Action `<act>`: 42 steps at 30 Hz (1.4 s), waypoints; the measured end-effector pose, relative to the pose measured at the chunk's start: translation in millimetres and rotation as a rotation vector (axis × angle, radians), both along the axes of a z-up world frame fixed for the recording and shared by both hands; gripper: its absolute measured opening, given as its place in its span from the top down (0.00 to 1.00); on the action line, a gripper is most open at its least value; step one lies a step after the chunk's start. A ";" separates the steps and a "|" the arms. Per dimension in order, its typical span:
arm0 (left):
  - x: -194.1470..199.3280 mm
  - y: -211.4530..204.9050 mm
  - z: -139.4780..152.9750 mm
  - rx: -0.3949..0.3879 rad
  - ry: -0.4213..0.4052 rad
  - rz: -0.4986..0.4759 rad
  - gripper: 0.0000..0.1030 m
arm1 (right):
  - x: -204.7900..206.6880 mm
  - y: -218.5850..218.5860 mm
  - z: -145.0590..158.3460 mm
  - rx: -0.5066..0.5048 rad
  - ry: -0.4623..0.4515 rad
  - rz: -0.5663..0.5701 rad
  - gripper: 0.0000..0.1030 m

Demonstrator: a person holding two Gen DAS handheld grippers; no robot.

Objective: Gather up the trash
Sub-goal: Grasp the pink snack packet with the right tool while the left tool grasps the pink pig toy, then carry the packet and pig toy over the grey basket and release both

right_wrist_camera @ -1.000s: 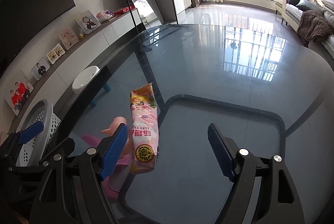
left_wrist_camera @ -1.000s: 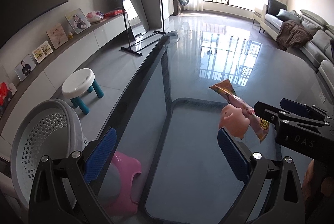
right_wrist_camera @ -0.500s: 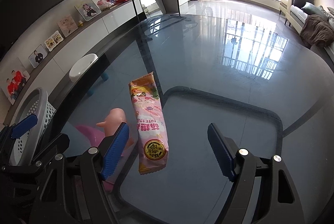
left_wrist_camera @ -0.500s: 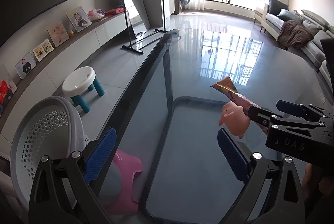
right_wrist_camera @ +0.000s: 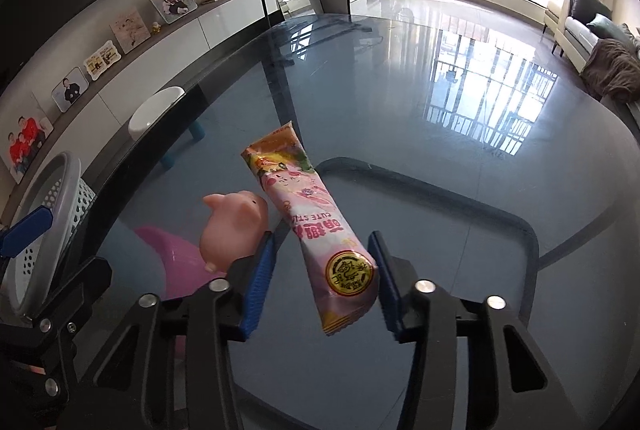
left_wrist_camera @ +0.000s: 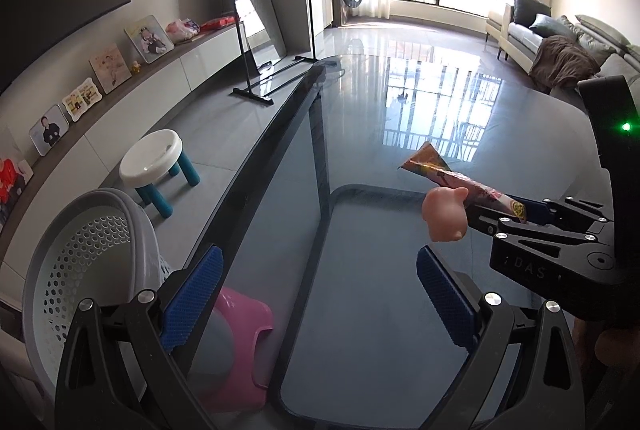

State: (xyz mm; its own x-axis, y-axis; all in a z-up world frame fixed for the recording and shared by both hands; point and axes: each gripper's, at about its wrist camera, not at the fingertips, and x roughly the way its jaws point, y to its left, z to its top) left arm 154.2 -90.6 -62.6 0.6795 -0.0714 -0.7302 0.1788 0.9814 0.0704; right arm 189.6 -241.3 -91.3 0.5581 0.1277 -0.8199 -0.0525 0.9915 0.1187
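1. The pink snack wrapper (right_wrist_camera: 316, 230) lies between the blue pads of the right gripper (right_wrist_camera: 322, 282), its gold-sealed end nearest the tongs and its other end pointing away across the glass table (right_wrist_camera: 440, 117).
2. The right jaws have just been closing and now stand narrow around the wrapper; the right-hand pad touches its edge, while a small gap shows at the left-hand pad, so I cannot tell if the grip is firm.
3. A pink pig toy (right_wrist_camera: 232, 226) sits just outside the left-hand pad, beside the wrapper.
4. The left gripper (left_wrist_camera: 320, 302) stands wide with nothing between its pads, to the left of the right one.
5. A white laundry basket (left_wrist_camera: 84, 262) stands beyond the table edge, beside the left gripper.
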 end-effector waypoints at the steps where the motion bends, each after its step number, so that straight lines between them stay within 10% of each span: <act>1: -0.5 -0.5 -0.5 -0.002 0.002 -0.001 0.07 | -0.7 -0.4 -0.1 0.006 0.001 0.005 0.74; 22: 32.6 -65.0 -28.3 -0.058 0.084 -0.061 0.08 | -24.6 -90.1 30.8 0.229 -0.098 -0.189 0.77; 30: 39.4 -76.0 -42.8 -0.058 0.128 -0.076 0.43 | -24.7 -84.7 32.1 0.224 -0.100 -0.176 0.77; 32: 37.4 -75.9 -40.9 -0.071 0.127 -0.096 0.66 | -25.0 -81.3 33.0 0.211 -0.101 -0.167 0.77; 42: 13.5 -35.2 -20.8 -0.075 0.076 -0.079 0.69 | -22.7 -66.0 39.1 0.199 -0.107 -0.131 0.77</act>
State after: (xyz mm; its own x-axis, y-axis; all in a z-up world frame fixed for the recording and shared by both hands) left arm 167.6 -125.8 -83.4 0.6122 -0.1794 -0.7701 0.2581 0.9659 -0.0198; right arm 166.9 -307.4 -52.1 0.6631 0.2016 -0.7208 0.0521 0.9483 0.3131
